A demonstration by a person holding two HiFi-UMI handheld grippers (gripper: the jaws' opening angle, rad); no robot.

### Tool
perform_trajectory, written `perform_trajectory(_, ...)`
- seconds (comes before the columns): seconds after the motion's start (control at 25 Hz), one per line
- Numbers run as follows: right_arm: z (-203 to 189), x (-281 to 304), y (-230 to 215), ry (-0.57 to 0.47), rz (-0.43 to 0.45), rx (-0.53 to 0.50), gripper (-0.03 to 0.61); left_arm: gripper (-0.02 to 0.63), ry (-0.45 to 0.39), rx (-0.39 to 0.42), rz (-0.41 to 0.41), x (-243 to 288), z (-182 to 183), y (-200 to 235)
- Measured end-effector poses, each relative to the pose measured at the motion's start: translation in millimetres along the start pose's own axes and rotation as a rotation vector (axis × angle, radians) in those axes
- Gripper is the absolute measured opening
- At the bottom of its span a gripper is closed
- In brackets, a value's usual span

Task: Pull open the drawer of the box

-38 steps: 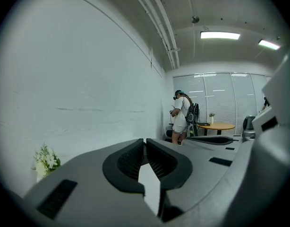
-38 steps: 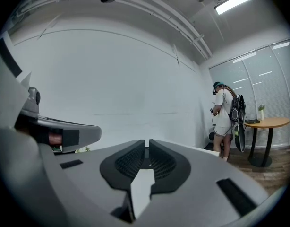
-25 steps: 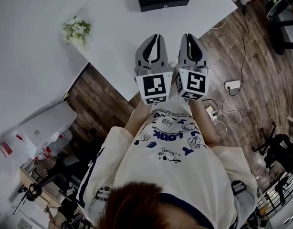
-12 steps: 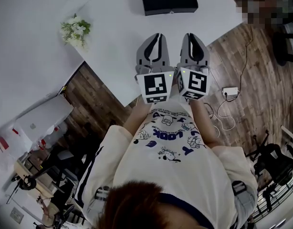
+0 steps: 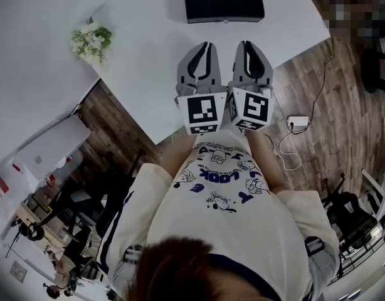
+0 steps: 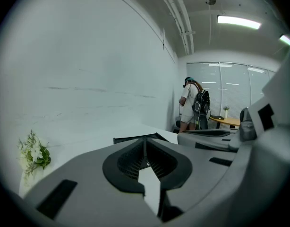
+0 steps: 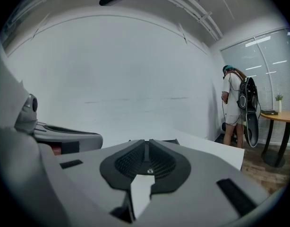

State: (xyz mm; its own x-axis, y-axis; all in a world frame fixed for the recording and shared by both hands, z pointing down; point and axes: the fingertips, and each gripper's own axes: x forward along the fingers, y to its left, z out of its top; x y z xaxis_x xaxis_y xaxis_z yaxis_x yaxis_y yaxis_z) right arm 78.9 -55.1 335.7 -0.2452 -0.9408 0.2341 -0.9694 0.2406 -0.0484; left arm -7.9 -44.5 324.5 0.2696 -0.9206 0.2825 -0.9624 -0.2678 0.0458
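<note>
Approach is the step in hand, as I judge it. The box (image 5: 223,0) lies flat at the far side of the white bench (image 5: 142,61), well apart from both claws, and its drawer (image 5: 208,20) is shut as far as I can tell. The left claw (image 5: 203,45) and right claw (image 5: 246,43) hover side by side over the bench's near part, each pressed together with nothing between the tips.

To do this well I would spread one claw before reaching the near face of the box. A small pale spot (image 5: 224,22) there may be the pull, though it is too small to be sure. I would go in low and square to that face, pinch, then draw straight back toward me, perhaps bracing the box top with the other claw so it does not slide.

Room is good, with bare bench between claws and box. The flowers (image 5: 88,41) sit well off to the left. The bench's edge runs slantwise on my right, with floor (image 5: 324,99) and a power strip (image 5: 298,121) below, so I would keep the pull clear of that side.
</note>
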Motion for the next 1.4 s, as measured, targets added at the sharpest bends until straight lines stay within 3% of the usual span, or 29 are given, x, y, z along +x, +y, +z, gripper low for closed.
perform_trajectory(0.72,-37.6,62.1,-14.7,0.136,0.084,0.018,0.046,0.029,0.095,-0.039,0.104,51.8,-35.8,19.8)
perform_trajectory(1.4,-83.9,111.2,-13.8,0.252,0.235,-0.010,0.046,0.029,0.139,-0.046,0.206,91.2,-60.5,29.7)
